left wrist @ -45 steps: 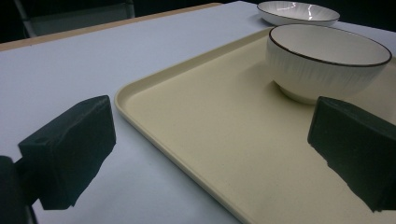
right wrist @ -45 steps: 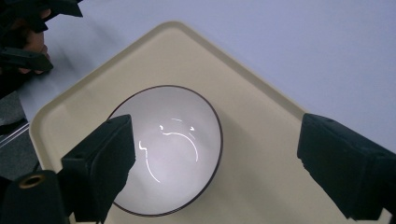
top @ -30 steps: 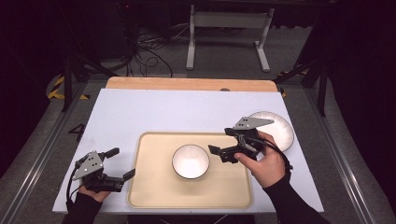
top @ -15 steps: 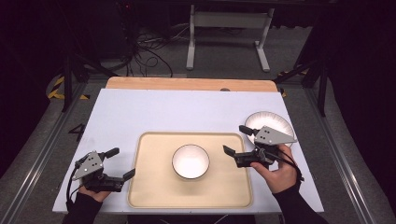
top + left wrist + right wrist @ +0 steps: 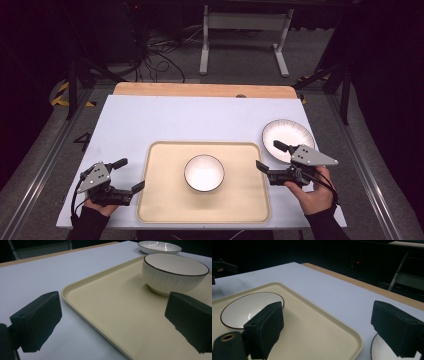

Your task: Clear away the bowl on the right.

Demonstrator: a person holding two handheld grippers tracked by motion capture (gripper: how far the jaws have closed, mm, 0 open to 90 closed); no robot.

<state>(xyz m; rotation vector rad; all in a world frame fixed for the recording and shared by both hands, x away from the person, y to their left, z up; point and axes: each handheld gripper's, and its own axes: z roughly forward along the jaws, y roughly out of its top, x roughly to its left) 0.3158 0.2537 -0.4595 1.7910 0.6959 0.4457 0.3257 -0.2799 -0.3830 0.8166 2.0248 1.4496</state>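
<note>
While both grippers gape empty, the bowl (image 5: 204, 172) sits alone — tray-centre (image 5: 165, 210).

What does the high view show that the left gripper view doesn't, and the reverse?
High view: both hands with open grippers, the left gripper off the tray's left edge and the right gripper at its right edge, plus the floor, cables and a metal stand beyond the table.

Left gripper view: the bowl's ribbed outer wall and dark rim line seen from the side, framed by that gripper's own black jaws standing apart.

Both: the beige tray with the white bowl standing on it, the white plate on the table past the tray, and the wooden far edge.
</note>
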